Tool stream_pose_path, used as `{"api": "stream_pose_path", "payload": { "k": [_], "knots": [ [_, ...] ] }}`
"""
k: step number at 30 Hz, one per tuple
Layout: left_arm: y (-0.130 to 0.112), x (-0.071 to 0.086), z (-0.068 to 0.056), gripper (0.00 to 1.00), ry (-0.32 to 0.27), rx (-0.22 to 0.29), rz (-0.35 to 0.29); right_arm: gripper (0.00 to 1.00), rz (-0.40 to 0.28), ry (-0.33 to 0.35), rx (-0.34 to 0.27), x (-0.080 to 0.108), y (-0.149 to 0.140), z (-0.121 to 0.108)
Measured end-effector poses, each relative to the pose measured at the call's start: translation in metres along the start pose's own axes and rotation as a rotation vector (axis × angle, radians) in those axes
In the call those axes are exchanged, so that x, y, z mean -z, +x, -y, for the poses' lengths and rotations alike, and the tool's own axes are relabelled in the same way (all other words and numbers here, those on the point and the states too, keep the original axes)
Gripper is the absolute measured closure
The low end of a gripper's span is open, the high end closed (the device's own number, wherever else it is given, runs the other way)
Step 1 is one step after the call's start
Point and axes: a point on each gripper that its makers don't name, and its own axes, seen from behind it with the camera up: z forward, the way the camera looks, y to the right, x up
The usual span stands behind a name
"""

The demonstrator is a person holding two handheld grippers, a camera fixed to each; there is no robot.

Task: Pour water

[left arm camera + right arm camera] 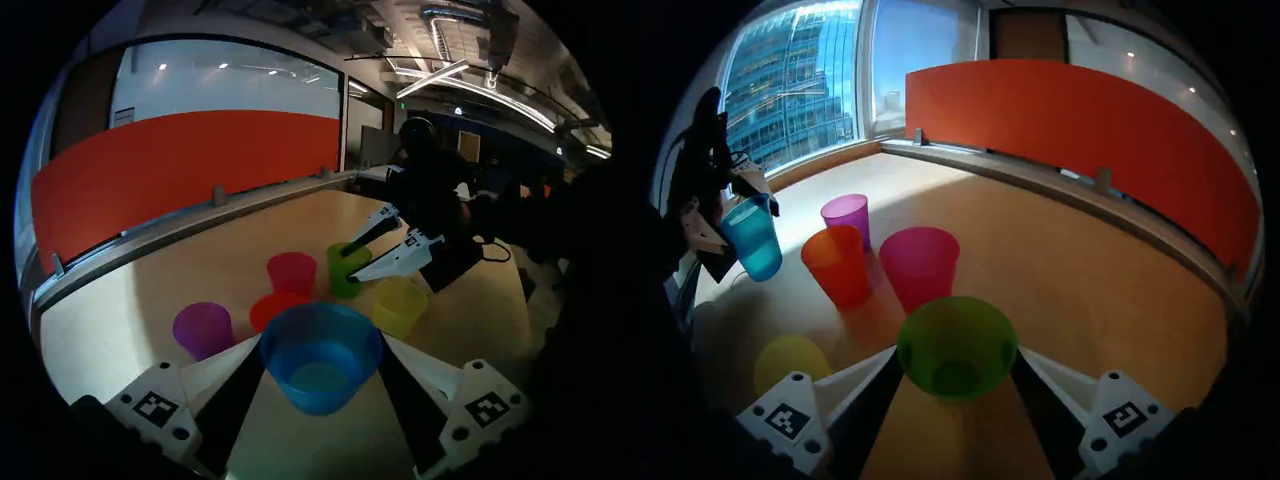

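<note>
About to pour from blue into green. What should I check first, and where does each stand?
1. Grip of left hand-held gripper on blue cup: ok.
2. Blue cup holds water: ok, shallow pool.
3. Grip of right hand-held gripper on green cup: ok.
4. Green cup upright, mouth open: ok.
5. Blue cup over green cup: not ok, apart.
6. Green cup resting on table: cannot tell.
</note>
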Motion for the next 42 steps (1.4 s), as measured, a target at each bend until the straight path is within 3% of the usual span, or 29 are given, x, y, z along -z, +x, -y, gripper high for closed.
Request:
{"api": "stream_pose_path", "payload": {
  "k": [8,26,42],
  "knots": [
    [0.008,0.01,0.003,0.11,0.027,0.001,-0.022,0.09,-0.069,-0.021,-0.02,0.013,0.021,-0.004],
    [0.054,0.046,0.016,0.11,0.11,0.007,-0.154,0.09,-0.308,-0.053,0.004,0.088,0.103,0.015],
    [0.097,0.066,0.005,0.11,0.119,0.003,-0.265,0.09,-0.505,-0.069,0.048,0.133,0.16,0.038]
  ]
}}
